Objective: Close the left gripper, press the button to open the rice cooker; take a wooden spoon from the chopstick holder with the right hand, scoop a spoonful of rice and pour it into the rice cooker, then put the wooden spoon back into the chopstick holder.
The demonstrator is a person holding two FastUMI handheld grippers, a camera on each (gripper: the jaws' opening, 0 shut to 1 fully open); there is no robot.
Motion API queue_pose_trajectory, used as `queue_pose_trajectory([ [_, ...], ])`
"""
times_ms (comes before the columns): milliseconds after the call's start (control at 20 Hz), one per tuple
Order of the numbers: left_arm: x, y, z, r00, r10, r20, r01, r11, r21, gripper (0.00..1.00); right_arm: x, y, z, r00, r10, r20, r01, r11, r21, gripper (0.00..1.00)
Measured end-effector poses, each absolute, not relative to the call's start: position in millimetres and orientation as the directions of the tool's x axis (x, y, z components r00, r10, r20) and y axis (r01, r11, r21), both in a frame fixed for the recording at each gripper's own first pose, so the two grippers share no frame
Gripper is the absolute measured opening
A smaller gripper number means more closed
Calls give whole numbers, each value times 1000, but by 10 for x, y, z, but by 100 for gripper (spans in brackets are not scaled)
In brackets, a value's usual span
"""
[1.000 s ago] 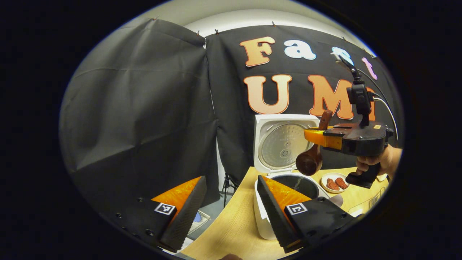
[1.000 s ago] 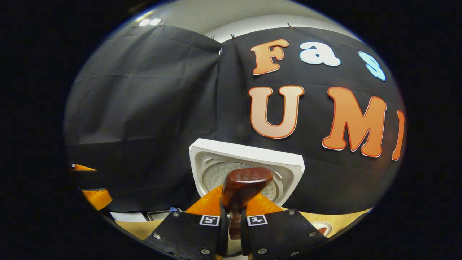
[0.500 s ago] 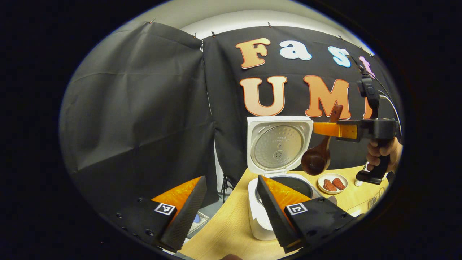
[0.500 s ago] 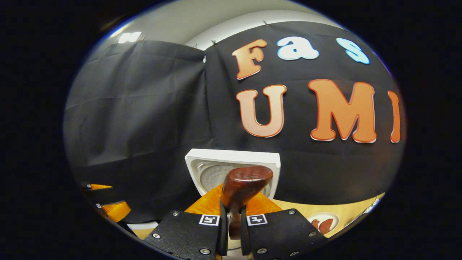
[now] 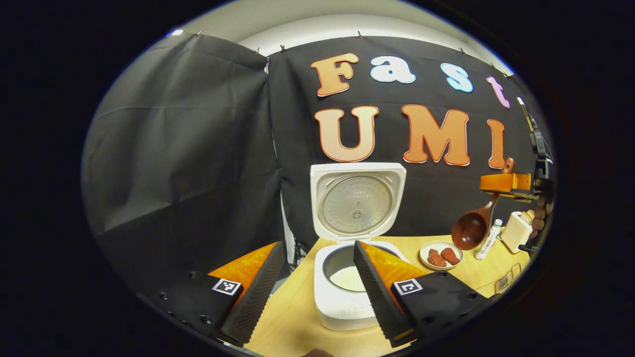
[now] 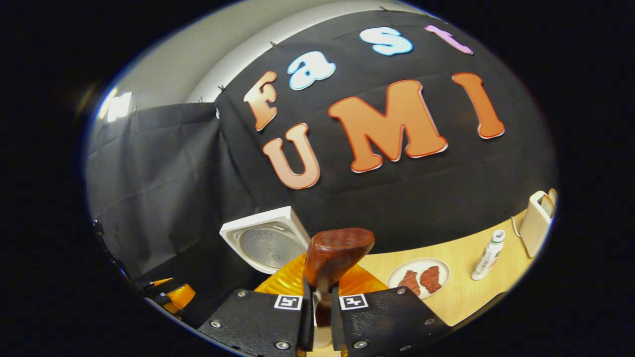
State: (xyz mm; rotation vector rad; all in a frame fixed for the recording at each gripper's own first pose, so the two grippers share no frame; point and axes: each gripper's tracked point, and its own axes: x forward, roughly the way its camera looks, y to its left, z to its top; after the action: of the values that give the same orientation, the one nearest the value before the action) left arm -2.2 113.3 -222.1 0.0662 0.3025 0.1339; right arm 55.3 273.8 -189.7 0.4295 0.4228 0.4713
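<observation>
Where tongs [image 6: 317, 302] clamp, wooden spoon [image 6: 337, 255] handle hidden.

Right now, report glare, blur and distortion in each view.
Left gripper view: sharp, fisheye bends the table edge, soft sheen on the rice cooker lid. Right gripper view: tilted, bright ceiling glare upper left, wooden spoon handle close and soft.

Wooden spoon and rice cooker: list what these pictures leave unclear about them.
- Wooden spoon, right gripper view: the right claw hides the bowl; just the handle end rises between its fingers.
- Spoon bowl, left gripper view: too small and dark to tell whether rice remains.
- Rice cooker, left gripper view: the left claw's finger covers part of the pot.
- Chopstick holder: cannot be made out.
</observation>
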Motion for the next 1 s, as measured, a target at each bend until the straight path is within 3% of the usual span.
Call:
queue_pose_trajectory([
  [200,-35,794,-2292,939,87,-334,-81,996,34,96,421,1976,-2097,846,413,-338,-230,853,469,13],
  [600,-4,690,-2154,929,121,-350,-110,993,52,96,62,495,-2492,888,168,-429,22,914,404,13],
  [1000,-7,57,-2036,940,60,-336,-44,998,55,96,-327,-371,-2999,848,43,-528,156,932,326,13],
])
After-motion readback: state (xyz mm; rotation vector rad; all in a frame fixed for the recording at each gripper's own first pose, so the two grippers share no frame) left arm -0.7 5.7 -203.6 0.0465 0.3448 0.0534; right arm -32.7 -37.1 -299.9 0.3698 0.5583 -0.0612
